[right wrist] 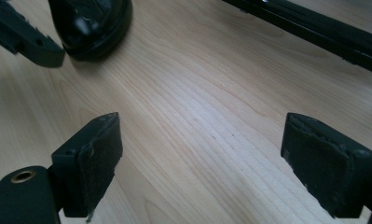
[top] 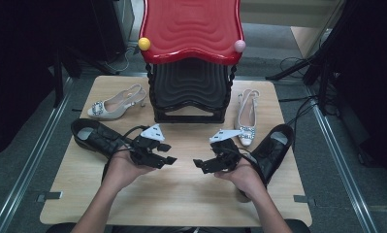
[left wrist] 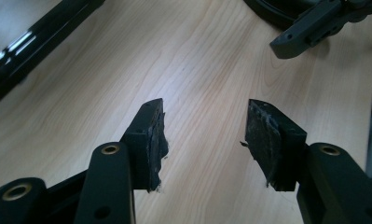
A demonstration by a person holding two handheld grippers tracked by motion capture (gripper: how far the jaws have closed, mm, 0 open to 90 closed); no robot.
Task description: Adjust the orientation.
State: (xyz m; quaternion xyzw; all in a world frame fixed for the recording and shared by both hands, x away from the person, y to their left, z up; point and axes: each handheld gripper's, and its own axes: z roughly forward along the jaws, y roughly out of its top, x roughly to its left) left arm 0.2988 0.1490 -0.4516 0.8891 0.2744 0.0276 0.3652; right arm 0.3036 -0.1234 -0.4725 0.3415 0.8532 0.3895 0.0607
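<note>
Far left of the pale wooden table (top: 181, 194), the black leather ankle boot (top: 91, 137) lies on its side just behind my left hand (top: 120, 170), with the cream slingback heel with a jewelled buckle (top: 114, 104) beyond it near the back edge. My left gripper (top: 169, 153) hovers over bare wood, pointing toward the middle, jaws standing fairly wide with nothing between them; my own view down those jaws shows just wood grain past the worn pads (left wrist: 155, 140).

Centre back stands the shoe rack with a glossy red wavy top shelf and a black lower shelf (top: 191, 29), both shelves bare.

Now my right gripper (top: 201, 164), facing the left one across a gap of table, jaws spread wide as well, holding nothing. Behind my right hand (top: 242, 175) sits the second black boot (top: 273, 148), touching or just beside the second cream buckled heel (top: 247, 116), which points toward me.

The risks, as I judge them: both boots sit behind my wrists, so I must swing back to reach them, and a trailing cable could drag a boot toward the table edge. On the right, a sloppy reach may nudge the heel. The boot leather is floppy; pinching the soft shaft could let it sag and slip on the lift.
</note>
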